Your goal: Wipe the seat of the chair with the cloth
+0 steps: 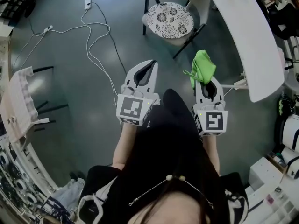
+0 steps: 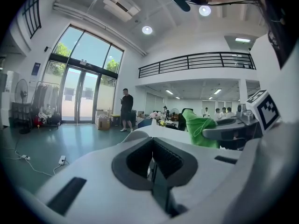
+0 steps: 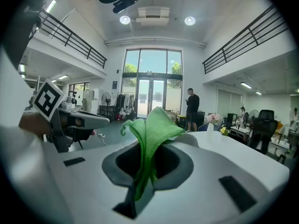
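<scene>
My right gripper is clamped on the green cloth, held well short of the chair. My left gripper is closed on nothing. A white table stands beside the chair, and a cable trails across the floor.

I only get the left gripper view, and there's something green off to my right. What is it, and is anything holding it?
Observer: It's a cloth. The right gripper view shows the right gripper shut on it, with the cloth sticking up out of the jaws.
Operator: And the chair it's meant for? I can't spot one.
Observer: The head view shows the chair standing ahead on the floor beside the white table, well apart from both grippers. The cloth isn't touching its patterned seat.
</scene>
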